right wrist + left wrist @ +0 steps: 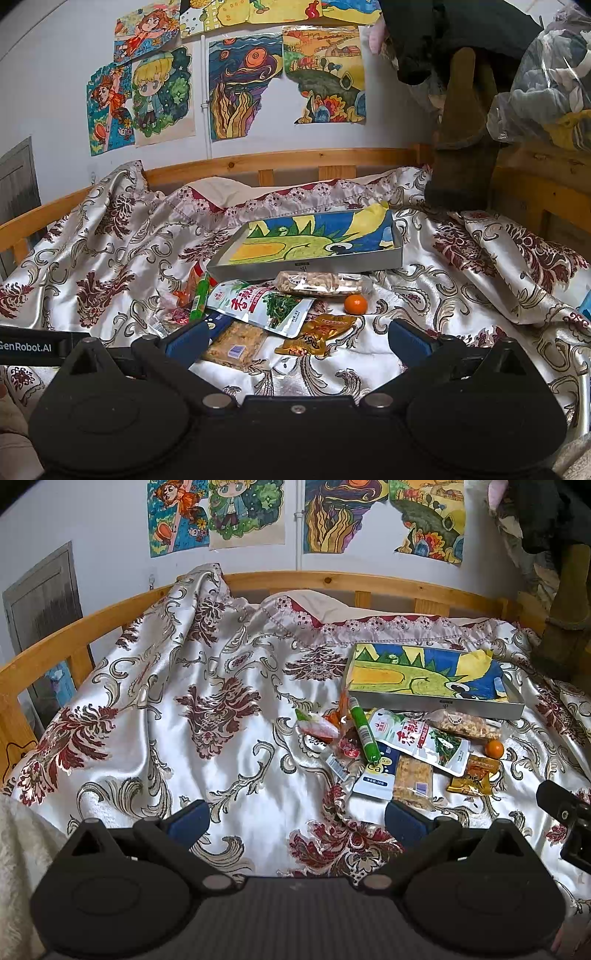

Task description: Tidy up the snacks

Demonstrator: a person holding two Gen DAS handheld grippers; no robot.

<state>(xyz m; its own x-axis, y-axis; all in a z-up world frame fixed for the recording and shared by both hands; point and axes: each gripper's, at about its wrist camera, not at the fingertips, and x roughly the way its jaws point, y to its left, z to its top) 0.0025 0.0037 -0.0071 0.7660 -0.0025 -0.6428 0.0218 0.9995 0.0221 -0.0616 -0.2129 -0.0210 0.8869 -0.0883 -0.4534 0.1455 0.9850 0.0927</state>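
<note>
Left of the snack pile [399,749] the bedspread [192,716] lies bare and open to a gripper. The tray [436,701] blocks the pile's far side, touching the packets. Wooden rails [332,579] wall the bed; a hanging dark coat [461,129] crowds the right.

each hand-held gripper [297,818] [297,338] is matte black with blue finger pads [190,818], silver pivot screws.
</note>
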